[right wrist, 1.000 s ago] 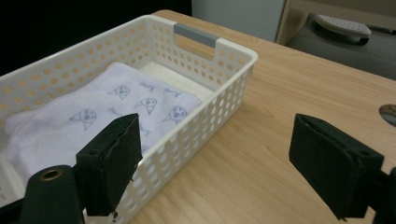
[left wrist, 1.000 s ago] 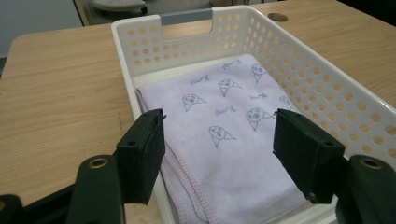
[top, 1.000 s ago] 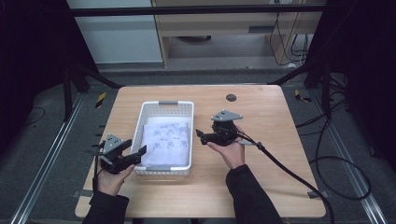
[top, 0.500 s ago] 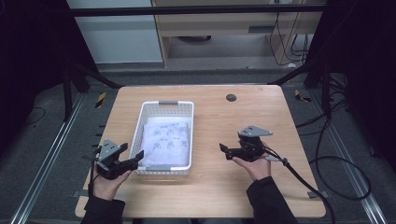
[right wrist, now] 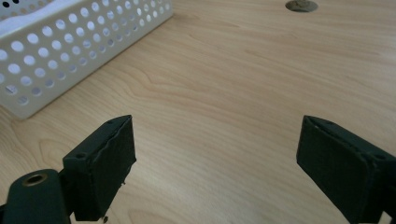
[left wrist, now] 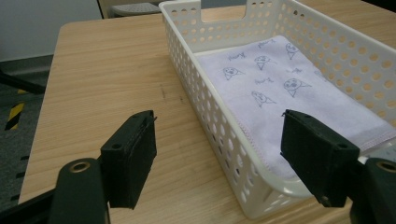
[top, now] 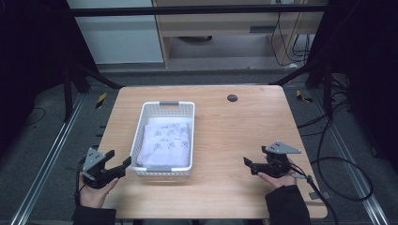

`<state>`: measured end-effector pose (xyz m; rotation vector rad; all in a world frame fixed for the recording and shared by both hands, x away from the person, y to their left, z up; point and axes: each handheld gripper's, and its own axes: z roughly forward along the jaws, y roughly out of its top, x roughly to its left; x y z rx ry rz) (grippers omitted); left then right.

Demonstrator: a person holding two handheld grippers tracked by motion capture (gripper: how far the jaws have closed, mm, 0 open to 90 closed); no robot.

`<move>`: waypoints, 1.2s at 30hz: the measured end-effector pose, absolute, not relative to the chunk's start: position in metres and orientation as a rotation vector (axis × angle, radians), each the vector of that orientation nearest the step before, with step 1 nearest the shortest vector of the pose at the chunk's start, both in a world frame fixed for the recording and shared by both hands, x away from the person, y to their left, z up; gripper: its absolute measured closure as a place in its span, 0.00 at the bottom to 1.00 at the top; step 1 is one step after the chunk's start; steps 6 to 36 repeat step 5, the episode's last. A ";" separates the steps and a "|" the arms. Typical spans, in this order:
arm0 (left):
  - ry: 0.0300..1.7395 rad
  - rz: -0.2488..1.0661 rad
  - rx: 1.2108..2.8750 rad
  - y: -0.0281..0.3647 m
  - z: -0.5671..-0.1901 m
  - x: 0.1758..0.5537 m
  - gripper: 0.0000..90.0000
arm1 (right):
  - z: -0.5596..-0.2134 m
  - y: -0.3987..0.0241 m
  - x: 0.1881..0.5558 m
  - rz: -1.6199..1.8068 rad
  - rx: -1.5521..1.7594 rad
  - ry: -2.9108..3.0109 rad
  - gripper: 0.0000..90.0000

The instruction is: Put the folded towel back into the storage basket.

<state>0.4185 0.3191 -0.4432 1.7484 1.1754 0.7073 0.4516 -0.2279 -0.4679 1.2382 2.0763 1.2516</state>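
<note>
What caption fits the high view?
Folded white cloth lies in basket; both open grippers flank it.

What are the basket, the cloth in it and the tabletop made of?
Basket: white plastic by the look, glossy moulded walls with round holes. Cloth: soft pale fabric, stitched hem, printed little figures. Tabletop: wood or wood-look laminate, matte, light grain.

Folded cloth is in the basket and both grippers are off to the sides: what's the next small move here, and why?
Probably just resting both hands at the table edge. The printed white cloth lies flat and folded inside the white basket, and the left gripper and right gripper are both open, empty and clear of it, so nothing seems left to handle.
</note>
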 end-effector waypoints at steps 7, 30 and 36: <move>1.173 0.707 1.754 0.325 -0.448 0.416 0.29 | -0.478 -0.250 0.442 1.232 1.292 2.040 0.14; 1.173 0.707 1.754 0.325 -0.448 0.416 0.29 | -0.478 -0.250 0.442 1.232 1.292 2.040 0.14; 1.173 0.707 1.754 0.325 -0.448 0.416 0.29 | -0.478 -0.250 0.442 1.232 1.292 2.040 0.14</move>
